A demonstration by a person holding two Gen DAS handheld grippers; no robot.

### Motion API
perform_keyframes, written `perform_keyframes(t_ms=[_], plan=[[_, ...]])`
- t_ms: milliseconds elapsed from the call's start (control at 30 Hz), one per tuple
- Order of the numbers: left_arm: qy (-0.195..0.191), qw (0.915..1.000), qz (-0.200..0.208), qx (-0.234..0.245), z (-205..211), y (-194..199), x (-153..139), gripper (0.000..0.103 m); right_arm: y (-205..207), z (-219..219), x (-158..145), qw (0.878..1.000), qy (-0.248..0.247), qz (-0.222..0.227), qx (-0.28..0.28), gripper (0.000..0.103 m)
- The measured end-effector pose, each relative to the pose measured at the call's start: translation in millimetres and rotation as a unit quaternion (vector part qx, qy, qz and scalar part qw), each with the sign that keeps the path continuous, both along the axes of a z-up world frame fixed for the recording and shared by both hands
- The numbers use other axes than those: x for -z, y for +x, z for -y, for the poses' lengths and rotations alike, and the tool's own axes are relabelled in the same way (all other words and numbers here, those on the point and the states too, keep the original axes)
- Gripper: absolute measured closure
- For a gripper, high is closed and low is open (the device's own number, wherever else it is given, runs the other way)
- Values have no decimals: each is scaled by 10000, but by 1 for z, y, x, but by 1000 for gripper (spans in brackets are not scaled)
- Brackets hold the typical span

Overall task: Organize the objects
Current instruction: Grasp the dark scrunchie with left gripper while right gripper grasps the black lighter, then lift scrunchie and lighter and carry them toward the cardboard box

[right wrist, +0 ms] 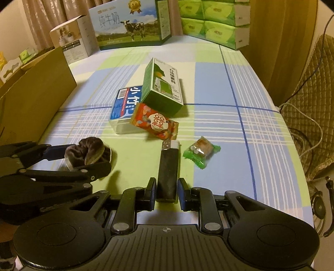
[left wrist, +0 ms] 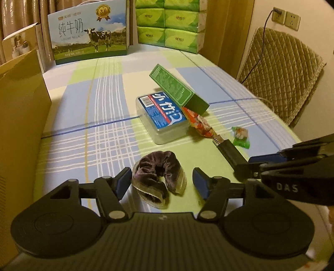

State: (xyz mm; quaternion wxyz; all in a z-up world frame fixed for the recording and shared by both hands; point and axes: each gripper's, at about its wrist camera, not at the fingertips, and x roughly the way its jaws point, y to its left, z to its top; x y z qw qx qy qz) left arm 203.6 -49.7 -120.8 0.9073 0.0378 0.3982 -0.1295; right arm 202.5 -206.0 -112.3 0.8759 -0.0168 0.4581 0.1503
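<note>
Warm, dim indoor light falls on a worktop (left wrist: pixel 104 108) covered with a blue, green and white checked cloth. Beige curtains (right wrist: pixel 41 20) hang behind it. At the right, a quilted chair back (left wrist: pixel 279 75) stands below two wall sockets (left wrist: pixel 286 17), a cable plugged into one

A home dining corner: beyond the hand-held gripper (left wrist: pixel 160 181), a plaid-clothed tabletop (left wrist: pixel 87 108) bears a cow-printed milk carton (left wrist: pixel 88 33) and green tissue packs (left wrist: pixel 167 23), beside beige curtains (right wrist: pixel 46 23) and a quilted chair (left wrist: pixel 279 70).
</note>
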Motion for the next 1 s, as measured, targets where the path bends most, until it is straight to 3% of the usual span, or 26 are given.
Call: perform_keyframes(t_ms=[133, 267, 367, 500, 667, 1000], plan=[[113, 9999, -84, -86, -2, 3, 11, 50, 2, 1, 1, 10000, -14, 62, 4, 84], [78, 10000, -16, -50, -7, -3, 9, 71, 9, -2, 2, 9997, -122, 210, -59, 84], [64, 9999, -65, -41, -10, -6, 7, 78, 14, -5, 6, 9996, -183, 201, -82, 84], [40, 9999, -118, 9, -10, -10, 5, 81, 11, -12, 8, 9983, -418, 289, -271, 84], [-35, 9998, -191, 54, -11, -17, -1, 85, 2, -7, 1, 9997, -69, 185, -150, 84], [-138, 9996, -212, 77, -14, -60, -35, 85, -58, -6, -43, 9981, 458, 389, 136, 84]])
